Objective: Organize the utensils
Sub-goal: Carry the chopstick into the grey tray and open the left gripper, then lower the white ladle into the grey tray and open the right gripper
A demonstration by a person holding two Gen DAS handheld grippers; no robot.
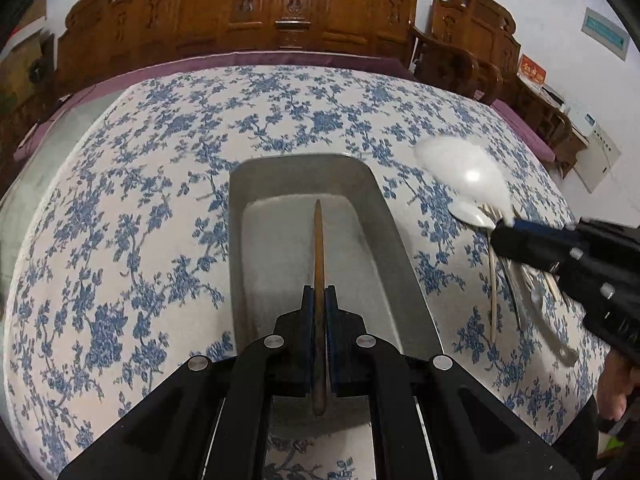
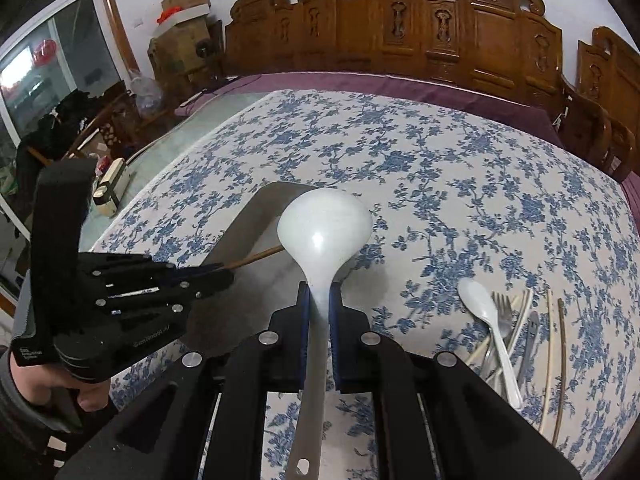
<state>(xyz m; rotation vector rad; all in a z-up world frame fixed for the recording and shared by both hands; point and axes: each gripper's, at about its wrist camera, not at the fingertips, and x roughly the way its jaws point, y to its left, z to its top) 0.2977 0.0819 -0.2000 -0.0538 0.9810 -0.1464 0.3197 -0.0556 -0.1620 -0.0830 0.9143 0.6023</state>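
My left gripper (image 1: 319, 294) is closed on a brown wooden chopstick (image 1: 318, 248). The stick is thin and smooth, and it points forward over the grey tray (image 1: 256, 184), with its tip above the tray floor. I cannot tell if the tip touches the floor. The tray is a long rectangle with rounded corners, matt grey, with sloping walls. Its inside holds only this chopstick, so there is much free room in it.

My right gripper (image 2: 319, 300) is clamped on the neck of a white ladle (image 2: 325, 224). The ladle is glossy plastic with a round bowl, and its flat handle with a hanging hole runs back between the fingers. The bowl hangs over the right near corner of the tray.

The table (image 1: 120, 200) is covered with a cloth, white with blue flowers, and a little rough to the eye. To the left of the tray and behind it the cloth is bare up to the far edge, where a purple cushion and carved dark wooden chairs (image 1: 256, 4) stand.

To the right of the tray lies the pile of remaining utensils (image 2: 508, 336): a white plastic spoon (image 2: 486, 312), metal forks and pale and brown chopsticks, which overlap each other. The pile is near the right edge of the table, apart from the tray.
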